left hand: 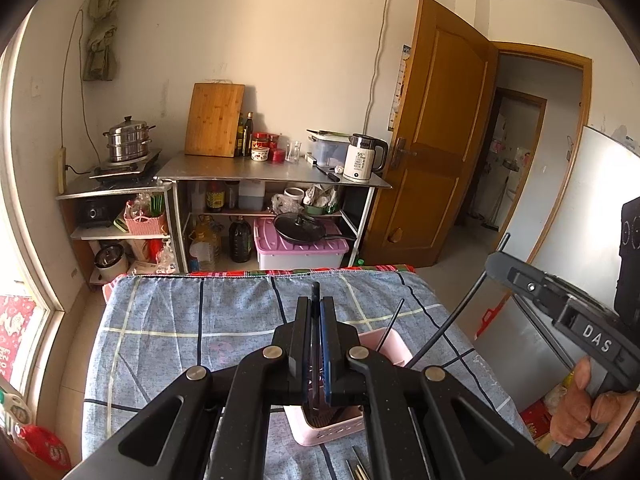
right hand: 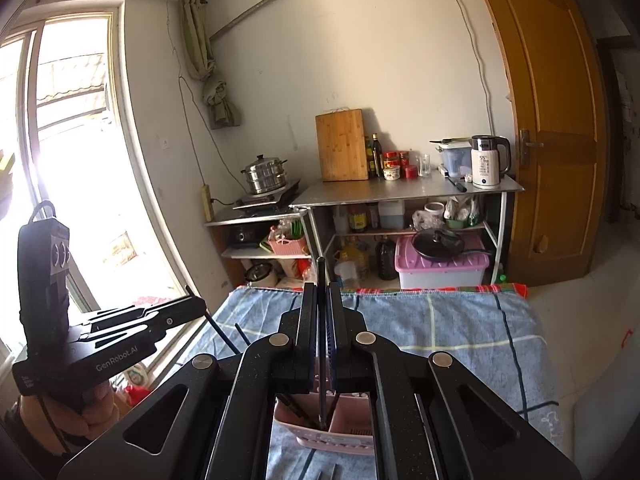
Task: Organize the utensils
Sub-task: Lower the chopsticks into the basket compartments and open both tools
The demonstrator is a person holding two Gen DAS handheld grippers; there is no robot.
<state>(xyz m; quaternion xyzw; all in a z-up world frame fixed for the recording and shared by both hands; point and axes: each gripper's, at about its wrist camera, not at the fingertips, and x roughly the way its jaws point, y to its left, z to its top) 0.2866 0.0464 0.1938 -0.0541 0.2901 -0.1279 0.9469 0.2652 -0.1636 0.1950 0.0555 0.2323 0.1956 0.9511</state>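
The left gripper (left hand: 316,312) is closed, its jaws pressed onto a thin dark chopstick (left hand: 315,292) that stands up between the pads and runs down toward a pink utensil holder (left hand: 394,346). The holder is seen directly below and partly behind the gripper's black linkage, standing on a table covered by a blue checked cloth (left hand: 180,320). Two further dark sticks (left hand: 390,326) lean out of the holder toward the right. A few metal utensil ends (left hand: 358,468) are seen lying on the cloth at the bottom edge, just in front of the holder.

The right gripper (right hand: 322,300) is likewise closed on a second thin dark chopstick (right hand: 320,280), which is held upright and reaches down into the pink holder (right hand: 320,432) beneath the jaws. In the left wrist view the right-hand tool is seen at the right edge, gripped by a hand (left hand: 588,412); in the right wrist view the left-hand tool is seen at the left, with the holding hand (right hand: 80,412) below it.

Beyond the table, a metal shelf unit (left hand: 272,176) is set against the wall, carrying a wooden cutting board (left hand: 214,120), bottles and jars, and a white electric kettle (left hand: 362,158). A steel steamer pot (left hand: 128,140) is placed on a cooker to the left. A black pan (left hand: 300,228) rests on a purple-lidded storage box (left hand: 300,252) on the floor. A wooden door (left hand: 436,132) stands open at the right, and a window (right hand: 60,140) is seen at the left.
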